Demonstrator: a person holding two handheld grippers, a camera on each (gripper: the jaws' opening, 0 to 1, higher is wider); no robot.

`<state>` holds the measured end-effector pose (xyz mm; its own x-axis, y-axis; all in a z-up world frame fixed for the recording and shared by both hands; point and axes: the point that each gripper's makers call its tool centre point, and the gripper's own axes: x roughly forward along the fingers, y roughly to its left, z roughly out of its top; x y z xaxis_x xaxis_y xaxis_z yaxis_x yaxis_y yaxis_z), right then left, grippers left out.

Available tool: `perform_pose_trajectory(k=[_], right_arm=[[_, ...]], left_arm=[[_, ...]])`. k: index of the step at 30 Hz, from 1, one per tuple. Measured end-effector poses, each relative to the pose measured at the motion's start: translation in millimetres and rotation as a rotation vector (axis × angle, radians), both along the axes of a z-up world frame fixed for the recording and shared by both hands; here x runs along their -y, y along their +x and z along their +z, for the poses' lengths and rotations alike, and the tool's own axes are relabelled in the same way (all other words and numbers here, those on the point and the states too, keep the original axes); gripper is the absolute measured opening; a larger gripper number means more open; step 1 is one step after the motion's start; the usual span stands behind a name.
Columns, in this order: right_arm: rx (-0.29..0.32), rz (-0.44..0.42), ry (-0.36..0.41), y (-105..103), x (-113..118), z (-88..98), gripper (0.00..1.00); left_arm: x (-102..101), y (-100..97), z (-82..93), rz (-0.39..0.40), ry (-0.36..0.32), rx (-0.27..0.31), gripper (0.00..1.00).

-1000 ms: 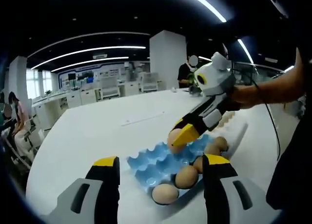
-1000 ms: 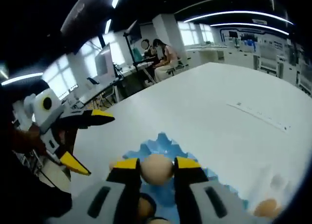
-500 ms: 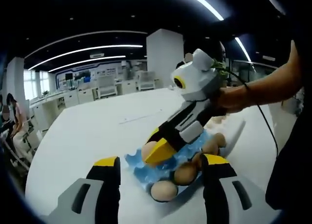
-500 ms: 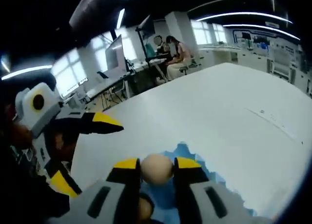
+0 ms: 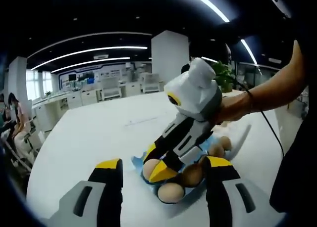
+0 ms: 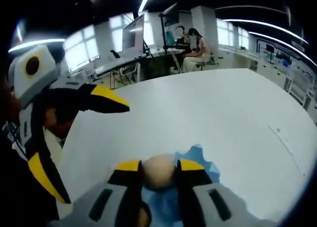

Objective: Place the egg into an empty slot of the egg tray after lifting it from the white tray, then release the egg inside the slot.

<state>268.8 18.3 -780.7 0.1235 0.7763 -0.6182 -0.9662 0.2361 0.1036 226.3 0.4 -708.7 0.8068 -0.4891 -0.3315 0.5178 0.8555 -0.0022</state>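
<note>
My right gripper (image 6: 159, 166) is shut on a tan egg (image 6: 159, 170), held low over the near corner of the blue egg tray (image 6: 200, 158). In the left gripper view that right gripper (image 5: 154, 167) comes down from the upper right, its yellow tips clamping the egg (image 5: 150, 167) over the blue egg tray (image 5: 137, 162). Several brown eggs (image 5: 170, 192) sit in the tray's slots. My left gripper (image 5: 163, 167) stands open at the bottom of its view, just short of the tray. The left gripper (image 6: 79, 128) also appears open at the left of the right gripper view.
A long white table (image 5: 94, 133) carries everything. A white tray (image 5: 237, 135) lies beyond the blue one. A person's arm (image 5: 267, 91) holds the right gripper. Desks and seated people (image 6: 195, 51) stand beyond the table's far edge.
The right gripper has carried the egg down and toward the tray's near-left corner, closer to the left gripper. The left gripper has stayed open and nearly still.
</note>
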Motion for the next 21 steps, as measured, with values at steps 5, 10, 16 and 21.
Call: perform_pose_trajectory(k=[5, 10, 16, 21], right_arm=[[0.031, 0.035, -0.007, -1.9, -3.5, -4.0, 0.27], [0.006, 0.019, 0.006, -1.4, -0.7, -3.6, 0.27], [0.038, 0.018, 0.047, -3.5, 0.3, -2.7, 0.28], [-0.020, -0.045, 0.107, -2.0, 5.2, 3.0, 0.27]], left_arm=[[2.0, 1.3, -1.7, -0.007, 0.002, -0.001, 0.66], [2.2, 1.3, -2.2, -0.008, 0.003, -0.003, 0.65], [2.8, 0.6, -1.4, -0.007, 0.001, -0.002, 0.64], [3.1, 0.5, 1.8, -0.010, 0.009, 0.004, 0.64]])
